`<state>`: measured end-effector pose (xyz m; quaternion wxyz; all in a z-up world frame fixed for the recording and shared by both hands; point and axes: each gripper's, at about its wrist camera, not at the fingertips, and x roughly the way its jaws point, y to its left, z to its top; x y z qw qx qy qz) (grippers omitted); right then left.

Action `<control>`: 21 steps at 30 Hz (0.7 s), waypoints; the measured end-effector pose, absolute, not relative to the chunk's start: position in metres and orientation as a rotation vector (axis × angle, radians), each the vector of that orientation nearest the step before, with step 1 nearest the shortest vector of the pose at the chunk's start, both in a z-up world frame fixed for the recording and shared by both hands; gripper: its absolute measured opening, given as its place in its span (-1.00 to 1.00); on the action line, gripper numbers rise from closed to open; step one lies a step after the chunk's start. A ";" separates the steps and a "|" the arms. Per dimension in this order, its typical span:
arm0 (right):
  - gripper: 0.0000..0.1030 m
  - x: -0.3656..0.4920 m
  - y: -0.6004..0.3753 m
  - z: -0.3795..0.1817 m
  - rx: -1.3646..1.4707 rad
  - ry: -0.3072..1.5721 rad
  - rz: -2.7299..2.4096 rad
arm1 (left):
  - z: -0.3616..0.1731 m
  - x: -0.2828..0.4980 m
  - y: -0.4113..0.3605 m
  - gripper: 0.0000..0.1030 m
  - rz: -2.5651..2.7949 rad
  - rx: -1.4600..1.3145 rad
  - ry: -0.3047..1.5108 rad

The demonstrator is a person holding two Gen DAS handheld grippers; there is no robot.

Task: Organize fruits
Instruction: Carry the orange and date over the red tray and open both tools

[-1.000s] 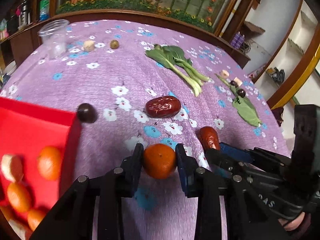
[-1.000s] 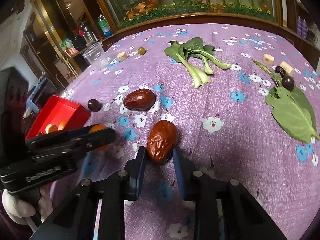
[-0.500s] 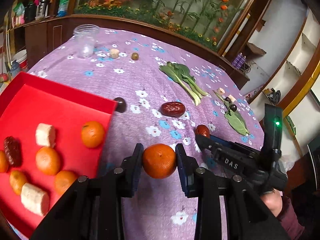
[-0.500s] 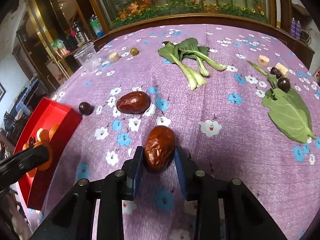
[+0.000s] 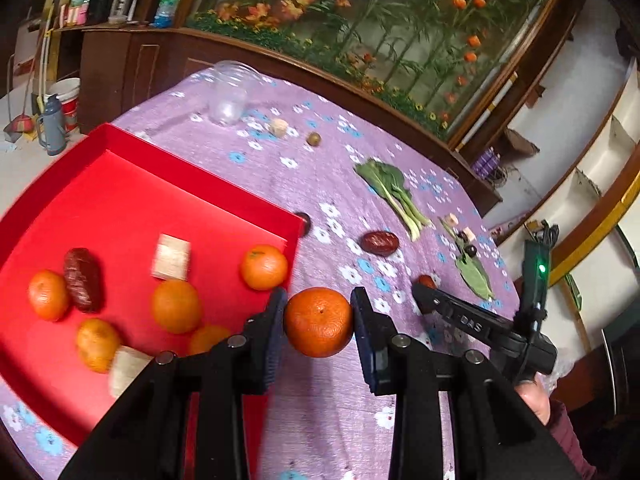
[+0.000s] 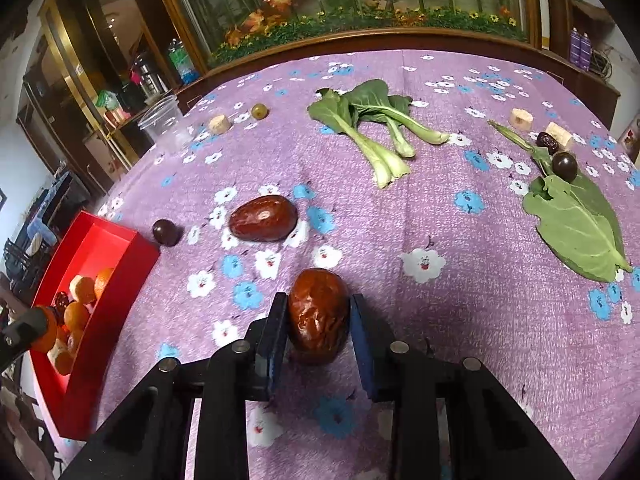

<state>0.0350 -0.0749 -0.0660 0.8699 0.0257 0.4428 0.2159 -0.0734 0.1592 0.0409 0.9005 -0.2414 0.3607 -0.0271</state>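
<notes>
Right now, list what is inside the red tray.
Inside the red tray: five oranges, a dark red date and two pale fruit chunks. The left gripper hides the tray's near corner.

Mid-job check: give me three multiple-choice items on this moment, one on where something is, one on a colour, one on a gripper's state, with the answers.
1. Where is the held orange?
A. Lying inside the red tray
B. Between the left gripper's fingers, by the tray's near corner
C. Beside the clear cup

2. What colour is the tablecloth?
A. Purple with flowers
B. Plain white
C. Green checks

3. What is the right gripper doing?
A. Wide open above the leaf
B. Shut on nothing
C. Shut on a red date

Answers:
1 B: the left gripper clamps the orange at the red tray edge.
2 A: purple cloth with white and blue flowers.
3 C: both fingers press the red date.
</notes>
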 end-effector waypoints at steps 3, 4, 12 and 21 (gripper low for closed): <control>-0.37 0.026 -0.069 -0.055 0.010 0.894 0.445 | 0.047 -0.085 0.177 -0.39 -0.024 -0.517 0.713; -0.37 0.023 -0.068 -0.050 0.003 0.886 0.448 | 0.048 -0.088 0.181 -0.39 -0.016 -0.522 0.703; -0.36 -0.006 -0.025 -0.011 -0.050 0.823 0.533 | 0.053 -0.118 0.233 -0.39 0.079 -0.579 0.627; -0.36 -0.034 0.044 0.012 -0.066 0.806 0.718 | 0.040 -0.137 0.281 -0.39 0.199 -0.617 0.627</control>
